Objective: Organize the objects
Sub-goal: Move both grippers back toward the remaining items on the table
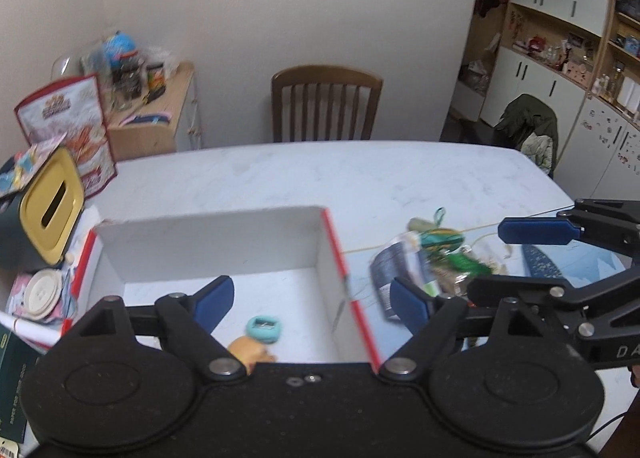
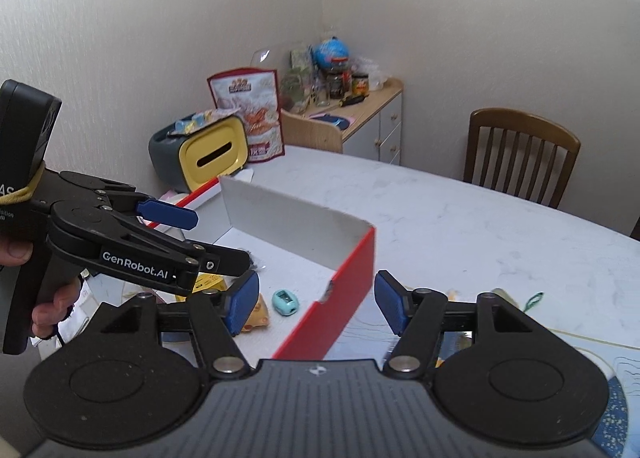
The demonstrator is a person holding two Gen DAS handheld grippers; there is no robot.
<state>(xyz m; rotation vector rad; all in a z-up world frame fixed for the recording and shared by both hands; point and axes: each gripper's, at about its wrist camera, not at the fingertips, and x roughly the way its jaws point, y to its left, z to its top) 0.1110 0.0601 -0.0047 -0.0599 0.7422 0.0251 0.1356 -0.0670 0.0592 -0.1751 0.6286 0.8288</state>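
Both grippers, left (image 1: 310,300) & right (image 2: 316,304), fingers spread, nothing btwn; over red-white box (image 1: 336,258) w/ teal sharpener (image 1: 264,328) inside

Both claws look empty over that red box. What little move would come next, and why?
Probably swing the right gripper down toward the loose pile lying on the table beside the box. Both it and the left gripper are open and hold nothing, and only two small toys lie inside.

Open box (image 1: 224,246) interior mostly free; clutter pile (image 1: 432,258) right.
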